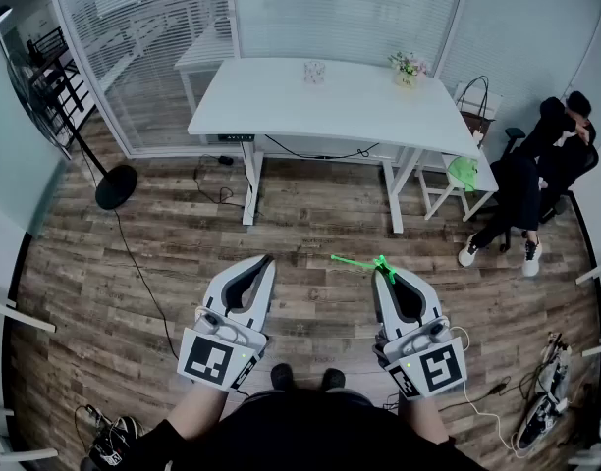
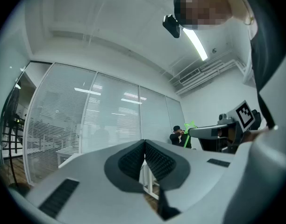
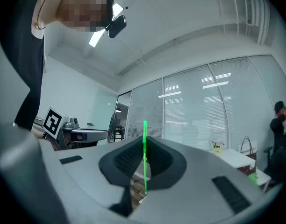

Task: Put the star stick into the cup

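Note:
The green star stick [image 1: 357, 261] lies crosswise at the tip of my right gripper [image 1: 380, 272], which is shut on it. In the right gripper view the stick [image 3: 145, 169] stands upright between the closed pads of my right gripper [image 3: 145, 149]. My left gripper [image 1: 269, 259] is level with it on the left, shut with nothing in it; its own view shows the closed jaws [image 2: 145, 143] and the star [image 2: 190, 124] at the other gripper's tip. A small clear cup [image 1: 313, 72] stands on the white table [image 1: 281, 106] far ahead. Both grippers hang over the wooden floor.
A flower pot [image 1: 407, 68] sits on the table's far right. A person in black [image 1: 536, 180] sits at the right beside a white side table [image 1: 482, 177] with a green bag [image 1: 463, 172]. A fan stand [image 1: 115, 185] and cables lie at the left.

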### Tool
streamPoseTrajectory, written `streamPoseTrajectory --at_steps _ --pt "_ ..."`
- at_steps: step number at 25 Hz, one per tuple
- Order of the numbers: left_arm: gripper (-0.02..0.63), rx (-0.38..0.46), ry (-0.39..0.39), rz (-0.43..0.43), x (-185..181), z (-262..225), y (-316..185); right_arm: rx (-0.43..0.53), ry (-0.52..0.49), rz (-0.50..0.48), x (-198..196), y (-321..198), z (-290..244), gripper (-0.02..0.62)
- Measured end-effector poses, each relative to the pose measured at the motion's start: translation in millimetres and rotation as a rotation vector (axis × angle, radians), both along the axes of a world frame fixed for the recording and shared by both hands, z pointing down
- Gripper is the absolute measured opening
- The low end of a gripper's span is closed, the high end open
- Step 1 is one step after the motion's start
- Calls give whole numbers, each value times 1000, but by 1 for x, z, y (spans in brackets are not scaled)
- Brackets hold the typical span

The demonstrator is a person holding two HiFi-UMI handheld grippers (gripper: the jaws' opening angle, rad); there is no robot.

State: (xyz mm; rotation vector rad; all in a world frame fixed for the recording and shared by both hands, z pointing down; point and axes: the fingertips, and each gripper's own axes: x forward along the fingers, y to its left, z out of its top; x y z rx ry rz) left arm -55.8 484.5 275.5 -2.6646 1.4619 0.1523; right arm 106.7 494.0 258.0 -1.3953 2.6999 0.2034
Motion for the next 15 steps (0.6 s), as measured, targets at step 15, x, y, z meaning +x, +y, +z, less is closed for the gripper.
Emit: streamPoseTrajectory --at_steps 15 --pt "12 12 7 -2 -27 -2 -7 1 4 15 -24 -4 1 20"
